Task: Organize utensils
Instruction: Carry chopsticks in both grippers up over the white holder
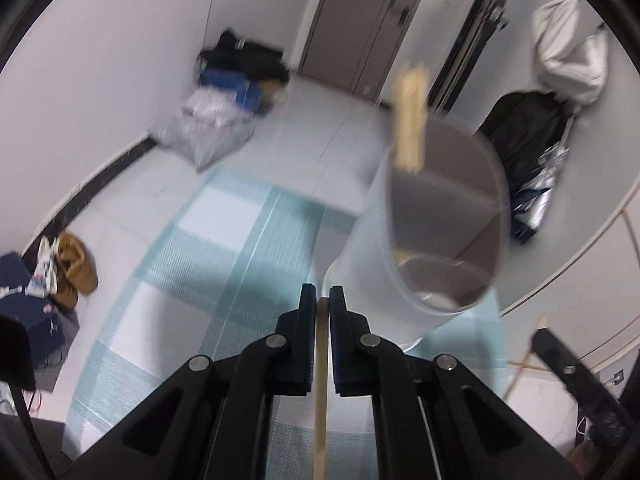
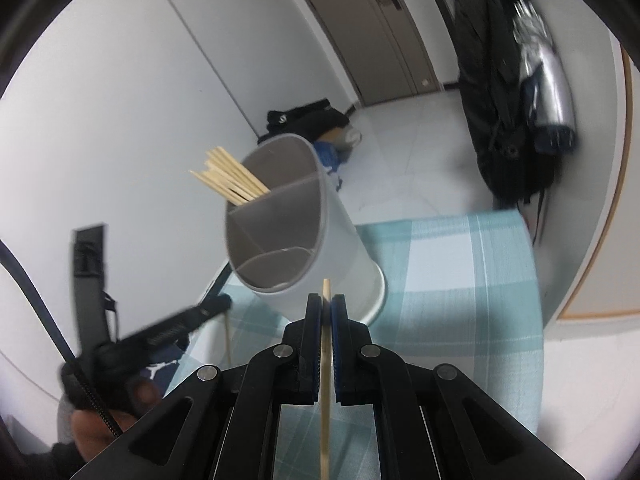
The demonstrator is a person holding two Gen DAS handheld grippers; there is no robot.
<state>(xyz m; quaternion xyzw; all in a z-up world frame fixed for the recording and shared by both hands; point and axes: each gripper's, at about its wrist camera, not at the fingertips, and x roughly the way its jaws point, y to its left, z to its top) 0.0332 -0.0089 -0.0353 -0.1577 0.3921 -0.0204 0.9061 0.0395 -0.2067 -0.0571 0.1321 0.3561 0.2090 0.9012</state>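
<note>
Judging from the bundle of wooden chopsticks (image 2: 230,179) already standing in the far compartment of the white holder (image 2: 320,240), the sorting looks well under way, with at least two sticks left to go in. Each gripper carries one: the left gripper (image 1: 323,300) is pressed together on a pale wooden chopstick (image 1: 321,392) that runs back between its pads, and the right gripper (image 2: 326,308) pinches another chopstick (image 2: 326,360) whose tip pokes out just past the fingertips. Both hover near the holder, not yet over its mouth. This holder is a tall, smooth, oval tub, seemingly plastic, white outside and grey inside, split by a divider wall; its near compartment shows no sticks. It stands upright on a tabletop (image 2: 460,288) covered in a woven cloth of teal and white checks. All the sticks are slim, straight and matte, light in colour.
</note>
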